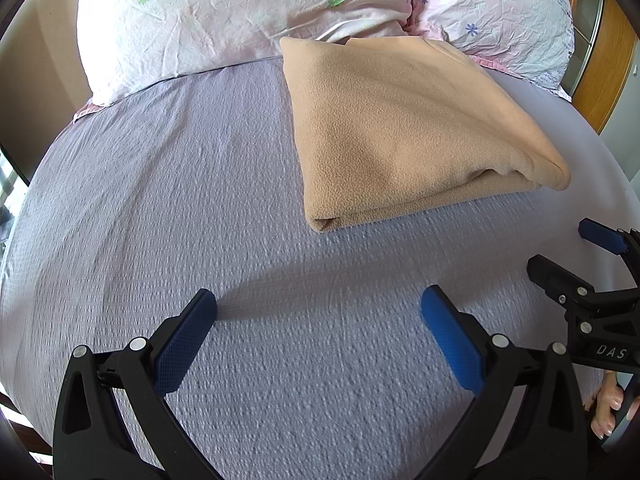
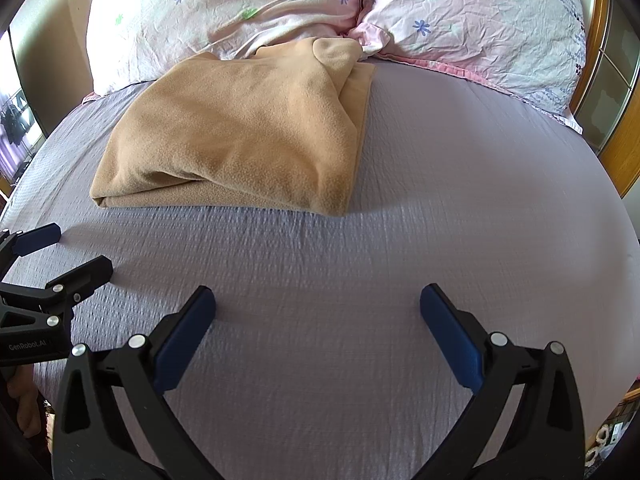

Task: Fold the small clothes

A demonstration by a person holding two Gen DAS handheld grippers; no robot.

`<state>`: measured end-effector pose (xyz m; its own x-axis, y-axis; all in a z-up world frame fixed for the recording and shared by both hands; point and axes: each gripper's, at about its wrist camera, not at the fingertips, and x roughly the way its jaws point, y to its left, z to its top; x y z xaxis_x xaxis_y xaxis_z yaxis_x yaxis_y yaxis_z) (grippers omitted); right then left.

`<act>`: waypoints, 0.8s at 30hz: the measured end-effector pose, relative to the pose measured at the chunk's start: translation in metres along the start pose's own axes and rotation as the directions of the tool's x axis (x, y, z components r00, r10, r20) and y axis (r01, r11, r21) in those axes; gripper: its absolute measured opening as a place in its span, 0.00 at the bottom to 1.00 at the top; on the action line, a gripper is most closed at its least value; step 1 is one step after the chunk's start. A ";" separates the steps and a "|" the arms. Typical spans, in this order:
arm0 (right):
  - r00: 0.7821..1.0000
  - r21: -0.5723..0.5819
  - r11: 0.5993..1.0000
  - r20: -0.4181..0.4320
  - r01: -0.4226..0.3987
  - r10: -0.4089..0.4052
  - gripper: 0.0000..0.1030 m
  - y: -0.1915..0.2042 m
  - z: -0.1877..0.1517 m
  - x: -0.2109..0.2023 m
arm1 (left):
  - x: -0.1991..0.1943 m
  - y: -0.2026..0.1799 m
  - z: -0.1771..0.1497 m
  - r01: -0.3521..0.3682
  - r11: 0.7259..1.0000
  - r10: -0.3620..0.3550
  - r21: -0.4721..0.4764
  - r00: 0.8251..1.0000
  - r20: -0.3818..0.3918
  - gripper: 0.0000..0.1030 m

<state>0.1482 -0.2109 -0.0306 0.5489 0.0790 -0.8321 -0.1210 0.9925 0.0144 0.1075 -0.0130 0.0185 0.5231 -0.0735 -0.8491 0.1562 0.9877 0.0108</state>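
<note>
A folded tan fleece garment (image 1: pixel 404 128) lies on the lilac bed sheet (image 1: pixel 160 220), its far end against the pillows; it also shows in the right wrist view (image 2: pixel 244 132). My left gripper (image 1: pixel 318 308) is open and empty, hovering over bare sheet short of the garment's near edge. My right gripper (image 2: pixel 318 304) is open and empty, over bare sheet in front of and to the right of the garment. Each gripper also appears at the side of the other's view, the right one (image 1: pixel 568 256) and the left one (image 2: pixel 68 252).
Two floral pink-and-white pillows (image 1: pixel 208 16) (image 2: pixel 480 24) lie across the head of the bed. A wooden frame with glass panels (image 2: pixel 612 92) stands at the right. A window (image 2: pixel 16 120) is at the left.
</note>
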 end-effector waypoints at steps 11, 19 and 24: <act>1.000 0.000 1.000 0.001 0.000 0.000 0.98 0.000 0.000 0.000 | 0.000 0.000 0.000 0.000 1.000 0.000 -0.002 1.000 0.001 0.99; 1.000 -0.001 1.000 0.001 0.000 0.000 0.98 0.000 0.000 0.000 | 0.001 0.002 0.001 -0.002 1.000 0.002 -0.006 1.000 0.004 0.99; 1.000 0.000 1.000 0.002 0.000 0.000 0.98 0.000 0.001 0.000 | 0.001 0.002 0.001 -0.002 1.000 0.002 -0.007 1.000 0.003 0.99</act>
<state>0.1486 -0.2108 -0.0302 0.5505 0.0796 -0.8311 -0.1216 0.9925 0.0145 0.1091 -0.0111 0.0184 0.5262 -0.0714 -0.8474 0.1491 0.9888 0.0092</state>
